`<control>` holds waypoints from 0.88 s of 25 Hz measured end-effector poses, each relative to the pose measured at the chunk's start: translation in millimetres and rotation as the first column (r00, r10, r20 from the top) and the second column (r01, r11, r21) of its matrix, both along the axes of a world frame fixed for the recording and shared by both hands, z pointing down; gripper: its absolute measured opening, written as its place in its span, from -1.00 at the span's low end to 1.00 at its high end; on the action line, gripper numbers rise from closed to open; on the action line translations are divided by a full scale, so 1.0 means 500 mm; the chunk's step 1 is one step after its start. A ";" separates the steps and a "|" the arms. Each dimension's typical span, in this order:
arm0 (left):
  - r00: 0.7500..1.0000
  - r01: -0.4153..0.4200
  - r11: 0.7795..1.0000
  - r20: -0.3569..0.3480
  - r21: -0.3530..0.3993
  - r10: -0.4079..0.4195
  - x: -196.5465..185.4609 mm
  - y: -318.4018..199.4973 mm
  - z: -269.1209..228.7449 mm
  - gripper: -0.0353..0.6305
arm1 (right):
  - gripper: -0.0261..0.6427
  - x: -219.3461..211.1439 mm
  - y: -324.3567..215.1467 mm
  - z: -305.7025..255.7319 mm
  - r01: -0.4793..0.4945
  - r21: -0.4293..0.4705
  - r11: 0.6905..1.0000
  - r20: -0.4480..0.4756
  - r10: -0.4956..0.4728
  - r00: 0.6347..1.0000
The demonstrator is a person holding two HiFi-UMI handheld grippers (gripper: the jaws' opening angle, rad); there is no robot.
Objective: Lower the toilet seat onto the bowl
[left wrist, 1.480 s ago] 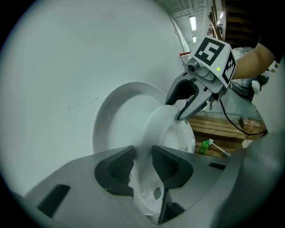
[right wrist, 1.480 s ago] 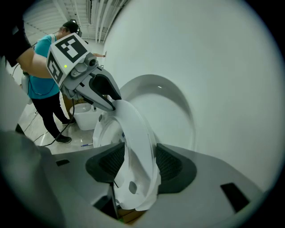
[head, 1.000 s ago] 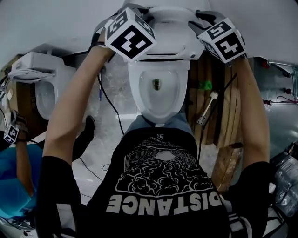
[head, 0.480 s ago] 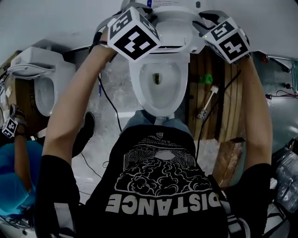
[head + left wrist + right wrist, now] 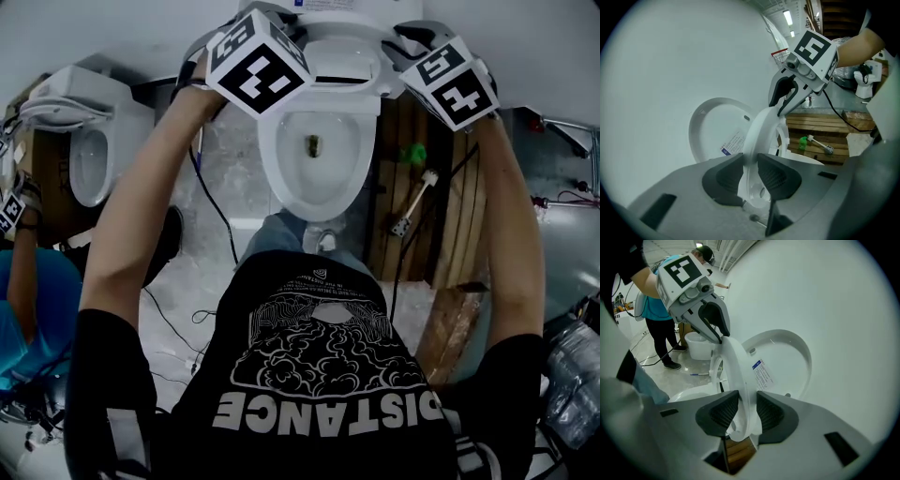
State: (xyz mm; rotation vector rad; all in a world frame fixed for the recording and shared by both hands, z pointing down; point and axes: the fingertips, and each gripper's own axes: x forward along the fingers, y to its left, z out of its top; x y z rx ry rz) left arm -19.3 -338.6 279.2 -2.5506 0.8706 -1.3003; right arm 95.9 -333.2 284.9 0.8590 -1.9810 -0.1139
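Left gripper clamped on rim of white plastic toilet seat; right gripper, jaws just closing, pinches opposite rim; white ceramic bowl open beneath.

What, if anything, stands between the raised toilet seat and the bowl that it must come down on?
Nothing visible does. In the head view, the part of the bowl's rim that shows is bare, and the toilet seat stands tilted up over its back end. The person's legs are in front of the bowl, not over it.
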 end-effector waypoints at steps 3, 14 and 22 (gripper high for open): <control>0.999 0.019 1.000 0.027 0.010 -0.019 0.002 0.032 0.006 -0.58 | -0.54 0.002 0.032 0.004 0.020 0.012 1.000 0.003 -0.020 1.000; 0.993 0.068 0.997 0.095 0.035 -0.071 -0.001 0.154 0.030 -0.58 | -0.56 0.002 0.152 0.025 0.090 0.067 0.994 0.007 -0.091 0.996; 0.984 0.085 0.996 0.153 0.033 -0.089 0.002 0.251 0.068 -0.58 | -0.56 0.004 0.245 0.061 0.173 0.051 0.984 -0.021 -0.172 0.985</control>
